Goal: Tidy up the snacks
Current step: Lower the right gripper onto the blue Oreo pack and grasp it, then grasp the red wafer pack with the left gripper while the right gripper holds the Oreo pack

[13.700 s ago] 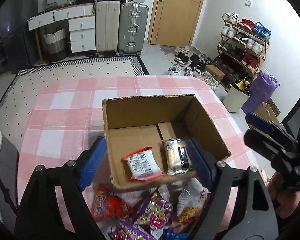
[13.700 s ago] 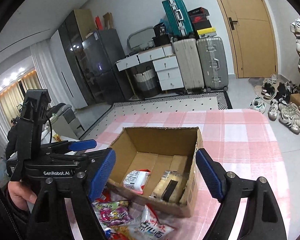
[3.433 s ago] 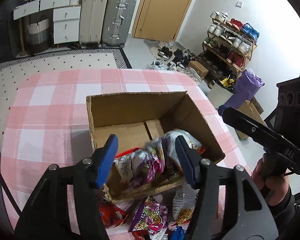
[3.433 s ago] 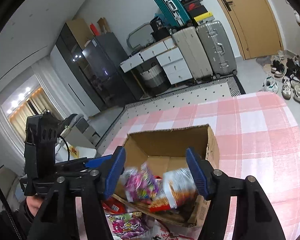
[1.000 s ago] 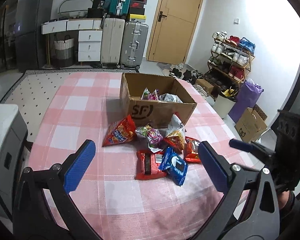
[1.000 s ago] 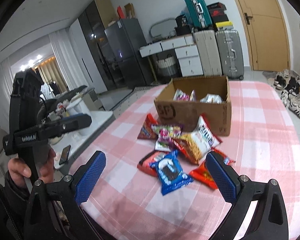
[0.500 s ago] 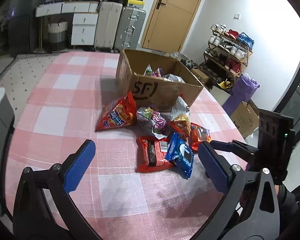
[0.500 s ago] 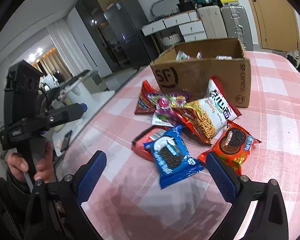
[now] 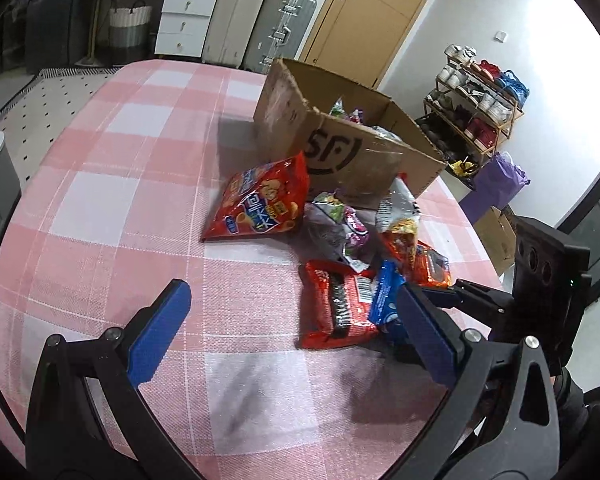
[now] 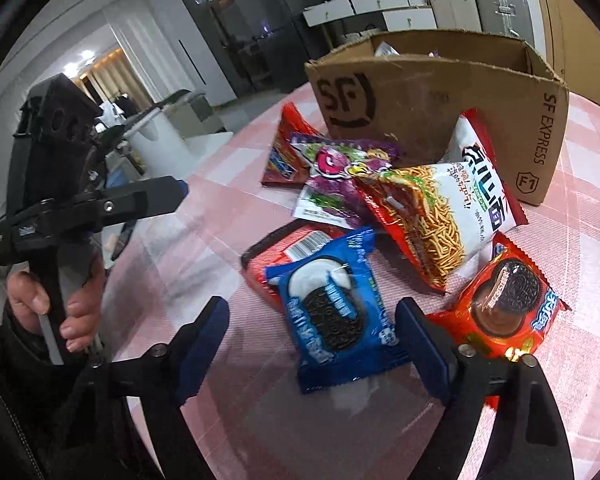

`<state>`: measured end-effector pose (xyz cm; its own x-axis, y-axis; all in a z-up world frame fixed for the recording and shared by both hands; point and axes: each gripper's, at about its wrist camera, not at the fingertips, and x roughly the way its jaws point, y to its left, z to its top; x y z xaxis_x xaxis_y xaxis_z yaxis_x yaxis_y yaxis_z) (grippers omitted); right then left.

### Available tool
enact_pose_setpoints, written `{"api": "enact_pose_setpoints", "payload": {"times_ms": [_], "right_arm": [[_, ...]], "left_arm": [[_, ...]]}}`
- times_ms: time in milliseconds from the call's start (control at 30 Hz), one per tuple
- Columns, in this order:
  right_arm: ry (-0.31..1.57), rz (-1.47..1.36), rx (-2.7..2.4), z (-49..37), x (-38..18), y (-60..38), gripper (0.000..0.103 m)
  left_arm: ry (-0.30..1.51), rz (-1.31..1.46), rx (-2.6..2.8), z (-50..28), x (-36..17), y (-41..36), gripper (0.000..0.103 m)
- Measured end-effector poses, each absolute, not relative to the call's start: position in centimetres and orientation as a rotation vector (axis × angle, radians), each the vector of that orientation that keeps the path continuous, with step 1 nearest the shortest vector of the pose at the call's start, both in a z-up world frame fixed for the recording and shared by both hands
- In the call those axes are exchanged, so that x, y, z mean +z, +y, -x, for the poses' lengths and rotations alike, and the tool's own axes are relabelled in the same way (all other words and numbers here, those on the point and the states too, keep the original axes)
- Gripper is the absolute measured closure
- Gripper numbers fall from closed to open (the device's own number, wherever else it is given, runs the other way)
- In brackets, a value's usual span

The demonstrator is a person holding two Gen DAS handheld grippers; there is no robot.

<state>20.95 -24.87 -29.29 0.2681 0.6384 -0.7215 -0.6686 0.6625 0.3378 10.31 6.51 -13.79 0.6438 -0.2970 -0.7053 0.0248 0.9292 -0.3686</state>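
A blue cookie pack point(image 10: 332, 312) lies on the pink checked table between the fingers of my right gripper point(image 10: 312, 344), whose jaws are closing; the pads do not press it. Around it lie a red cookie pack point(image 10: 504, 304), a noodle snack bag point(image 10: 440, 216), a purple candy bag point(image 10: 344, 164) and a flat red packet point(image 10: 292, 248). Behind them stands the cardboard box point(image 10: 440, 104) with snacks inside. My left gripper point(image 9: 292, 328) hangs open and holds nothing, just short of the flat red packet point(image 9: 336, 304), with the blue pack point(image 9: 384, 300) by its right finger.
A red chip bag point(image 9: 260, 204) leans on the box point(image 9: 340, 144). A hand point(image 10: 60, 300) holds the left gripper point(image 10: 172, 196) at the table's left edge. Bare checked cloth point(image 9: 120, 200) lies left of the pile. Suitcases point(image 9: 260, 20) and a shoe rack point(image 9: 480, 92) stand beyond.
Both grippers have sunk toward the table and drawn close to the snack pile. The right jaws have narrowed around the blue cookie pack. The left jaws stay wide.
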Motion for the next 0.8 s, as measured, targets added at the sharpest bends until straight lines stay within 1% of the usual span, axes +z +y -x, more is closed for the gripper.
{"api": "enact_pose_setpoints", "payload": {"times_ms": [67, 100, 133, 167, 233, 800], "right_arm": [[0.963, 0.029, 0.879, -21.3, -29.5, -24.8, 0.032], [0.973, 0.023, 0.879, -21.6, -29.8, -24.8, 0.035], [0.982, 0.019, 0.880, -21.8, -30.0, -24.7, 0.045], [0.989, 0.017, 0.880, -21.8, -30.1, -24.7, 0.052], [0.995, -0.001, 0.888, -22.0, -30.1, -24.9, 0.058], [0.918, -0.192, 0.846, -20.1, -27.7, -30.8, 0.058]], "left_arm": [[0.862, 0.342, -0.183, -10.4, -14.1, 6.6, 0.001], [0.867, 0.343, -0.182, -10.7, -14.3, 6.6, 0.001], [0.869, 0.346, -0.182, -10.6, -14.4, 6.8, 0.001], [0.870, 0.348, -0.180, -10.6, -14.5, 6.9, 0.001], [0.874, 0.353, -0.180, -10.7, -14.7, 7.0, 0.001], [0.857, 0.334, -0.194, -9.3, -13.6, 6.0, 0.001]]}}
